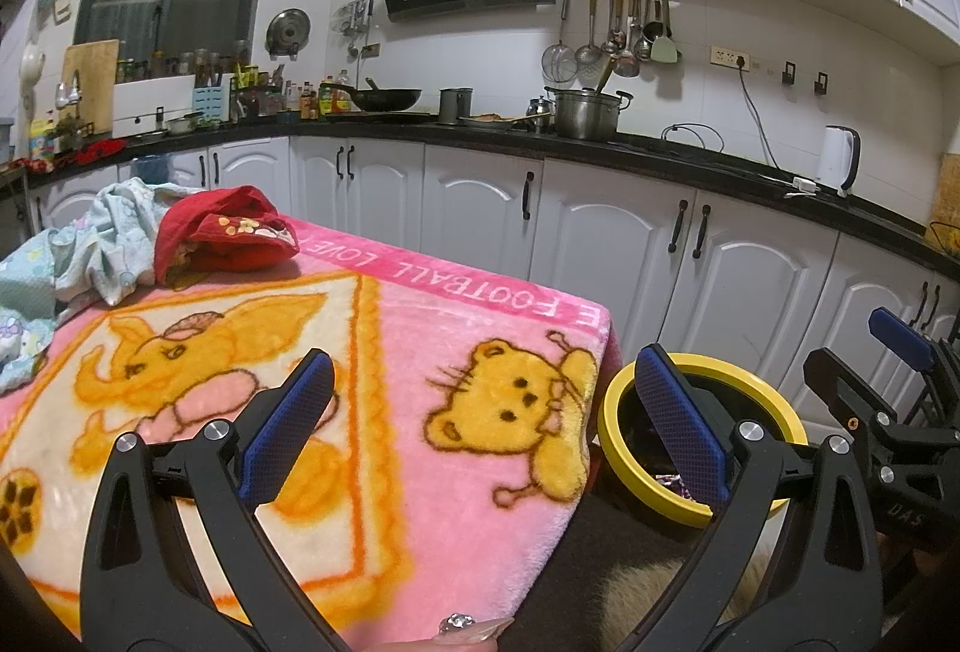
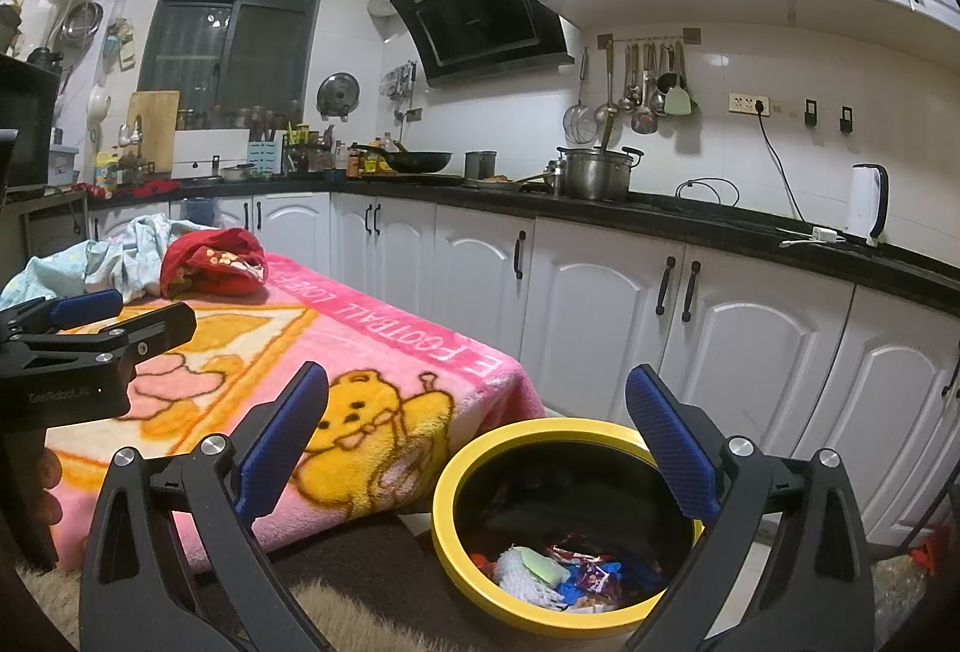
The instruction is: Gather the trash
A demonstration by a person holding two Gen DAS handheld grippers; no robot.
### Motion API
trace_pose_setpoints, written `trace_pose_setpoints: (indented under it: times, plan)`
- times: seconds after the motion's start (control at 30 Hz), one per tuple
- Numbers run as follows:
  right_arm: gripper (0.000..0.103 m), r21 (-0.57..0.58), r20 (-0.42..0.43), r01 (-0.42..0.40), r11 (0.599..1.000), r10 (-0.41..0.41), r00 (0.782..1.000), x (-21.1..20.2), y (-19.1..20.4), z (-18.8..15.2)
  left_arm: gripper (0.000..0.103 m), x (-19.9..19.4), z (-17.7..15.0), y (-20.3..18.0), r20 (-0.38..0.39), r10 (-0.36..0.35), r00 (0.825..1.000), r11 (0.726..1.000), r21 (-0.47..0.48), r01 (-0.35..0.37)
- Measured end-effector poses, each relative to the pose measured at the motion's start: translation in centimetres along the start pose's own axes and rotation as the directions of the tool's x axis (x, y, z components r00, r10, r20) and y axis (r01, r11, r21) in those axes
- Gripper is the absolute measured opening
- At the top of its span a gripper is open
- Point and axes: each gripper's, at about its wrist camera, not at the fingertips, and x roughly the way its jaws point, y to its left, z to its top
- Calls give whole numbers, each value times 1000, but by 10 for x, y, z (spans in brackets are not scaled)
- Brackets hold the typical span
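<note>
Left hand-held gripper [image 1: 483, 427]: fingers spread wide, nothing between them, hovering over the pink cartoon blanket [image 1: 384, 352] covering the bench. Right hand-held gripper [image 2: 477, 436]: fingers likewise apart and bare, poised above the yellow-rimmed bin [image 2: 447, 478] on the floor just beside the bench corner. Inside the bin: trash [image 2: 558, 568], a heap of crumpled wrappers. At the blanket's far end: red cloth [image 1: 225, 238] touching a pale blue cloth [image 1: 102, 238].
</note>
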Motion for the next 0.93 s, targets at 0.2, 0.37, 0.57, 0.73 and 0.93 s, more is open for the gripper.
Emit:
trace_pose_setpoints:
  times: [0.2, 0.37, 0.57, 0.73, 0.93]
  plan:
    - [97, 0, 0, 0, 1000, 0, 1000, 0, 0, 0, 92, 0, 0, 0, 2, -2, 1000, 1000, 1, 2]
    - [97, -1, 1, 1, 1000, -1, 1000, 0, 0, 2, 92, -2, 1, 3, 1, -7, 1000, 1000, 1, 7]
    - [97, 2, -14, -20, 1000, 20, 1000, 2, 1, 3, 92, -3, 2, 12, -2, -4, 1000, 1000, -14, 4]
    - [97, -11, -78, -113, 994, 112, 991, 21, 17, 19, 92, -9, 9, 36, -32, 40, 999, 995, -86, -42]
    - [97, -60, -212, -392, 918, 372, 904, 87, 117, 57, 92, -30, 21, 166, -172, 362, 916, 888, -236, -395]
